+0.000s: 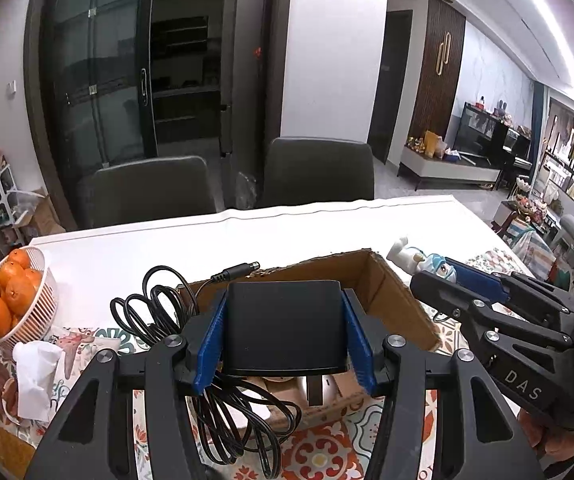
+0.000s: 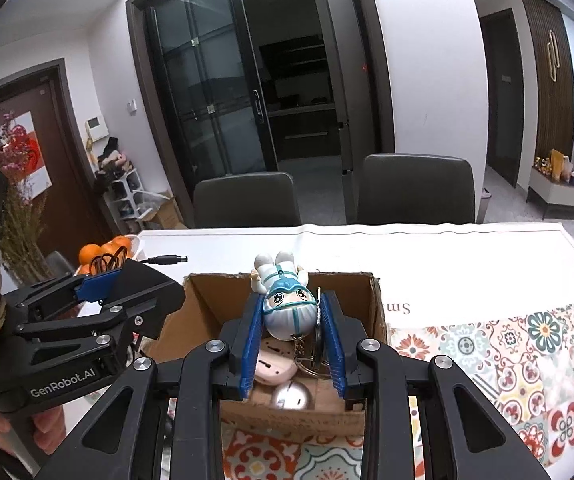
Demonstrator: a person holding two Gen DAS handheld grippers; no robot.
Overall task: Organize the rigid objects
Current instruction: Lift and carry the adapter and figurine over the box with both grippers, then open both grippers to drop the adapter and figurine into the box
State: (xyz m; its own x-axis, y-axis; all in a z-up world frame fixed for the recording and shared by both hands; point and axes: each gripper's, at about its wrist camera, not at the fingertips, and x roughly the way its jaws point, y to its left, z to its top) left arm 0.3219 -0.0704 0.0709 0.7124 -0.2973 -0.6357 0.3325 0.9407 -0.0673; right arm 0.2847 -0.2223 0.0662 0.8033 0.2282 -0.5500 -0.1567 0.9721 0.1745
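Observation:
My left gripper [image 1: 285, 328] is shut on a black power adapter [image 1: 285, 320], whose coiled black cable [image 1: 159, 308] hangs off to the left and below, plug end pointing right. It hovers over the near-left part of an open cardboard box [image 1: 391, 292]. My right gripper [image 2: 291, 332] is shut on a white and teal astronaut-style figurine keychain [image 2: 287, 304], head toward me, its chain and ring dangling below. It hangs over the cardboard box [image 2: 371, 316], where a pink object [image 2: 273, 364] and a round silver object [image 2: 291, 396] lie inside. Each gripper shows in the other's view.
A white basket of oranges [image 1: 11, 296] stands at the table's left, with crumpled tissue [image 1: 37, 376] in front of it. A patterned cloth [image 2: 507, 356] covers the near table, white paper [image 2: 447, 264] beyond. Two dark chairs [image 2: 415, 188] stand behind the far edge.

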